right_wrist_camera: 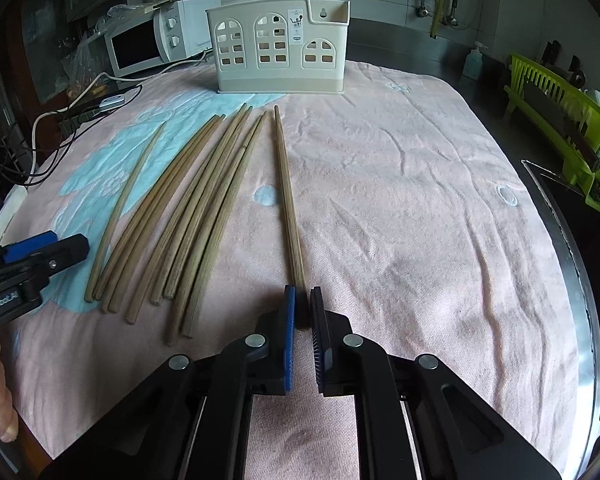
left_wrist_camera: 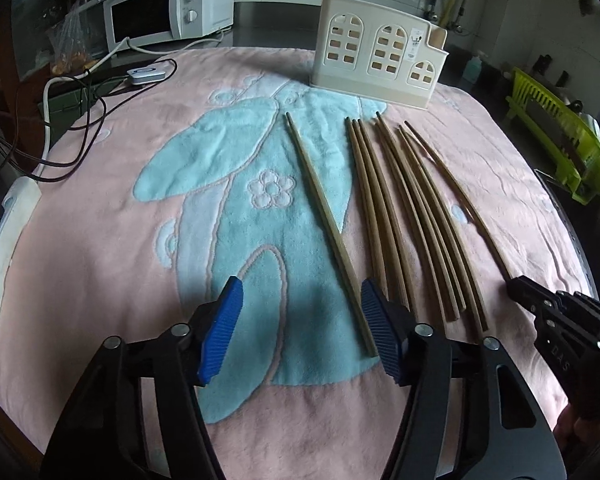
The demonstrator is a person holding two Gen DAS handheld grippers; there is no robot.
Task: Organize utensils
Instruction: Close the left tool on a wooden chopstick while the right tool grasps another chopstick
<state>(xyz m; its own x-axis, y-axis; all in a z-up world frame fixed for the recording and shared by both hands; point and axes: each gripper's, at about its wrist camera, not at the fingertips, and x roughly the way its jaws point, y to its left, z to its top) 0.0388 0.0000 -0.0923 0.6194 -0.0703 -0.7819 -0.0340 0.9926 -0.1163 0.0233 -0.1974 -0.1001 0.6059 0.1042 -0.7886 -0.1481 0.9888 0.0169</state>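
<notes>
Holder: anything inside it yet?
Through the holder's window cutouts only its back wall and background show, no chopsticks. None stick out above its rim. Its floor is hidden behind the solid lower band. All chopsticks in view lie on the towel.

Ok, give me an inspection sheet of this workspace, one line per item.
Surface: pink towel with blue pattern, wrinkled, covering the table.
Job's things: beige utensil holder upright at the far edge; chopsticks lying loose in a fan; one apart on the left.
Clutter: nothing seen on the towel.
Grippers: left tool open, low over the left chopstick's near end; right tool shut on the rightmost chopstick.
Cables: white and dark cords, power strip at the left edge.
Surroundings: microwave, green dish rack, soap bottle.
</notes>
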